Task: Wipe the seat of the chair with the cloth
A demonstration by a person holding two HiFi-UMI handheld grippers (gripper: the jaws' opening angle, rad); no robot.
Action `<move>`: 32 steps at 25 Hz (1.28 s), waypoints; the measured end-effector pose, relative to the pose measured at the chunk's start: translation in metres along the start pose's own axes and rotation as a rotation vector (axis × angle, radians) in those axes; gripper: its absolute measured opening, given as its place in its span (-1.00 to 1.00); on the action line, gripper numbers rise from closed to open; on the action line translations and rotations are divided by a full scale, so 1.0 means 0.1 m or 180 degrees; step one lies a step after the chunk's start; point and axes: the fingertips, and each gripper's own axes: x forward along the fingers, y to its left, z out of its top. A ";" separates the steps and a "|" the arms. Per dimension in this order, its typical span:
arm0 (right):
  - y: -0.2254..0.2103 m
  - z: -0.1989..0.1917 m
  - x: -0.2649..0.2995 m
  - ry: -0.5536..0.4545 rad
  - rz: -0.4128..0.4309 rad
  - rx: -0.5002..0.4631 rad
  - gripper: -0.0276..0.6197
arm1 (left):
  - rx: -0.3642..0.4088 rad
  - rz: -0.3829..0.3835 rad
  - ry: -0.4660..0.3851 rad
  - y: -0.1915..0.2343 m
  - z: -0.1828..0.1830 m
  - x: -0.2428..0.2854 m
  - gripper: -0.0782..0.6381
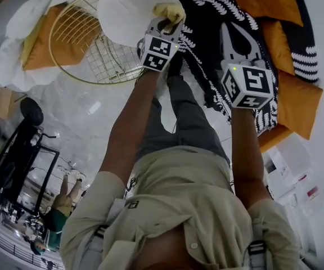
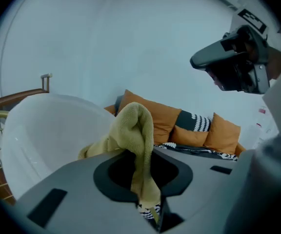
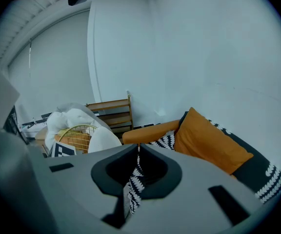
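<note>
A sofa under a black throw with a white fern pattern (image 1: 207,16) (image 3: 167,140) fills the upper right of the head view. Plump orange fabric cushions (image 1: 263,1) (image 2: 152,113) (image 3: 206,140) line its back against the pale wall.

Left of the sofa stands the chair, a smooth white moulded shell seat (image 1: 125,13) (image 2: 48,130) (image 3: 101,140) on a round frame of thin gold wire (image 1: 89,44) (image 3: 77,130). Beside it lies a heap of white bedding (image 1: 10,55).

The person in a beige shirt (image 1: 190,207) reaches both bare forearms forward.

The left gripper (image 1: 165,22) (image 2: 150,204), carrying its cube with square markers (image 1: 157,52), is at the near edge of the white seat. Its jaws are clamped on a yellow-green terry cloth (image 1: 170,11) (image 2: 133,126). The cloth rises from the clamp in a loose fold, and its free end drapes towards the inside of the shell. From these angles it looks to be touching the seat surface, but I cannot be sure.

The right gripper (image 1: 232,35) (image 3: 135,155), with its own marker cube (image 1: 247,86), is held over the patterned throw, well apart from the chair. Its jaws are drawn together to a thin slit with nothing between them. Only the fern pattern shows through the slit from behind.
</note>
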 end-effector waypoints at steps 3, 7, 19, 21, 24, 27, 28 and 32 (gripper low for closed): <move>-0.05 -0.03 -0.02 0.0004 -0.0022 0.0019 -0.83 | 0.0086 -0.0145 0.0004 -0.22 0.03 0.07 -0.57; -0.05 -0.05 -0.02 0.0009 -0.0012 0.0020 -0.83 | 0.0073 -0.0113 -0.0005 -0.19 0.04 0.05 -0.57; 0.06 -0.09 0.04 0.0039 0.0073 -0.0045 -0.83 | -0.0077 0.0809 -0.0053 1.26 -0.22 -0.68 -0.57; 0.08 -0.11 0.04 0.0047 0.0091 -0.0062 -0.83 | -0.0180 0.1102 -0.0027 1.69 -0.34 -0.96 -0.57; 0.09 -0.16 0.03 0.0075 0.0103 -0.0086 -0.83 | -0.0366 0.1509 -0.0036 2.20 -0.49 -1.39 -0.57; 0.13 -0.21 0.04 0.0104 0.0117 -0.0100 -0.83 | -0.0431 0.1662 -0.0070 2.37 -0.59 -1.59 -0.57; 0.15 -0.22 0.04 0.0108 0.0126 -0.0107 -0.83 | -0.0438 0.1664 -0.0079 2.37 -0.61 -1.60 -0.57; 0.19 -0.24 0.04 0.0112 0.0141 -0.0130 -0.83 | -0.0470 0.1573 -0.0109 2.22 -0.64 -1.47 -0.57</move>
